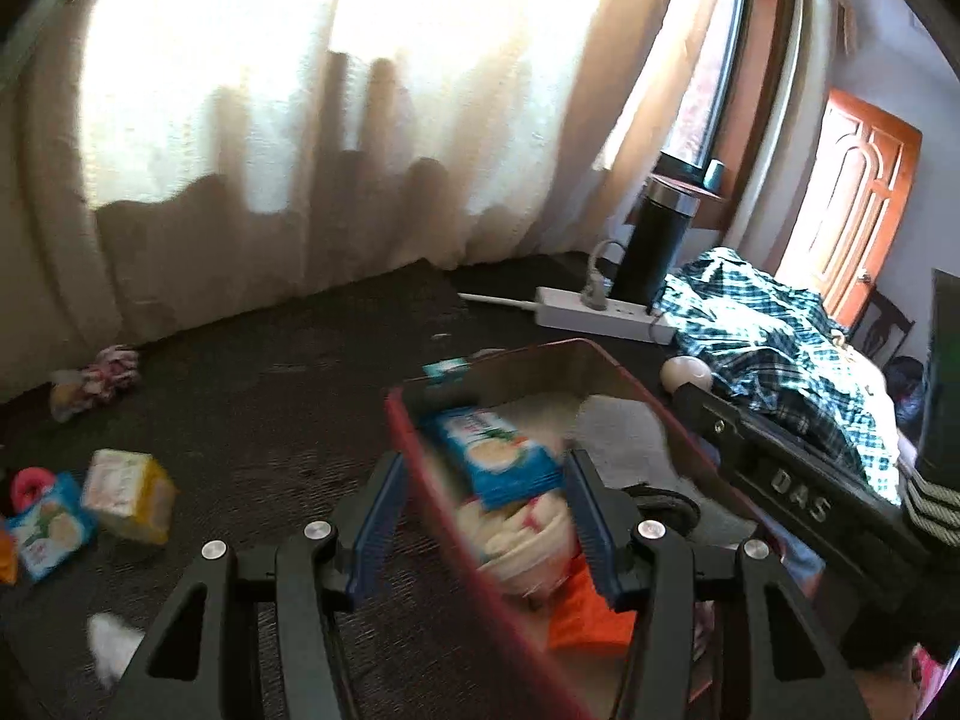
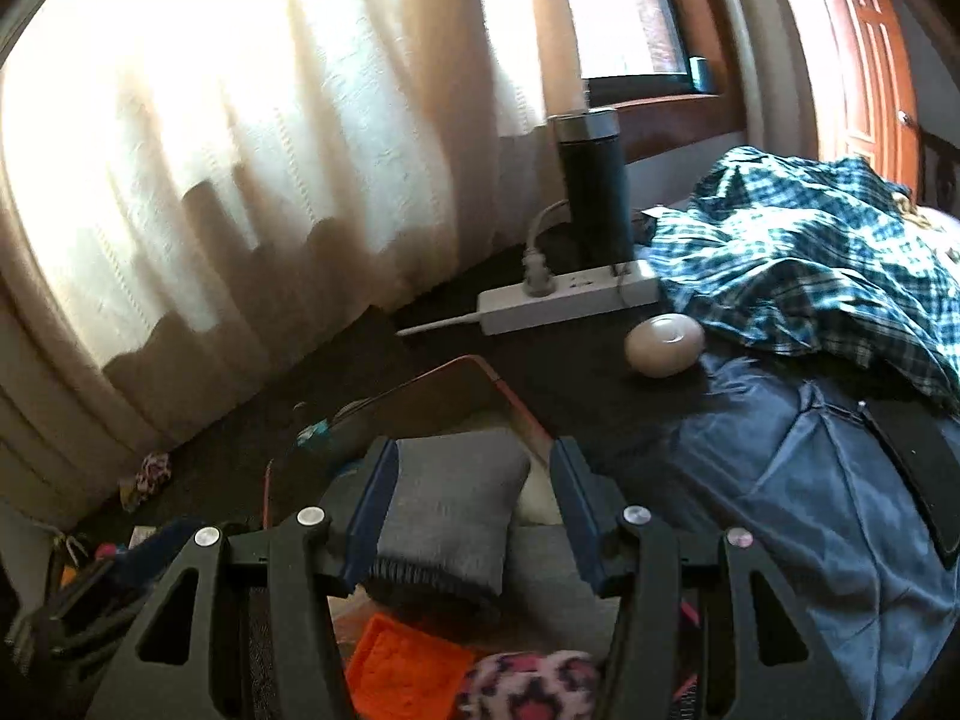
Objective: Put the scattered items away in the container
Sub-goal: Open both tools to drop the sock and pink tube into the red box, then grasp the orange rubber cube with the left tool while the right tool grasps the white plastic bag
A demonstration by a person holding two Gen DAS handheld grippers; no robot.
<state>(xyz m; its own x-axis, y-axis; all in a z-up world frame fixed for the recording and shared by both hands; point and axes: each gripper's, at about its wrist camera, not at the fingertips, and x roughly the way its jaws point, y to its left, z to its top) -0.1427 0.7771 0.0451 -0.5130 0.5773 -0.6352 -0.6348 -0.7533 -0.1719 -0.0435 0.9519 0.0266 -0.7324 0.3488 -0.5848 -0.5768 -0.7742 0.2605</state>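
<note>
The red container (image 1: pixel 624 381) sits on the dark surface. Inside it lie a blue snack packet (image 1: pixel 498 450), a white item (image 1: pixel 522 534) and an orange cloth (image 1: pixel 591 612). My left gripper (image 1: pixel 483 501) is open, straddling the container's left wall, and grips nothing. Outside on the left lie a yellow box (image 1: pixel 129 492), another blue packet (image 1: pixel 51 525), a pink ring (image 1: pixel 30 483) and a white scrap (image 1: pixel 111 642). My right gripper (image 2: pixel 474 498) is open above a grey fabric piece (image 2: pixel 450 510), with a gap on its right. An orange cloth (image 2: pixel 396 660) and a pink spotted item (image 2: pixel 528 684) lie below.
A white power strip (image 2: pixel 570 294), black flask (image 2: pixel 591 180), beige round object (image 2: pixel 663 345), plaid shirt (image 2: pixel 810 264) and blue garment (image 2: pixel 780 480) crowd the right. A curtain (image 1: pixel 270 120) backs the surface. A patterned cloth (image 1: pixel 108 375) lies by it. A black bar marked DAS (image 1: pixel 798 492) borders the container.
</note>
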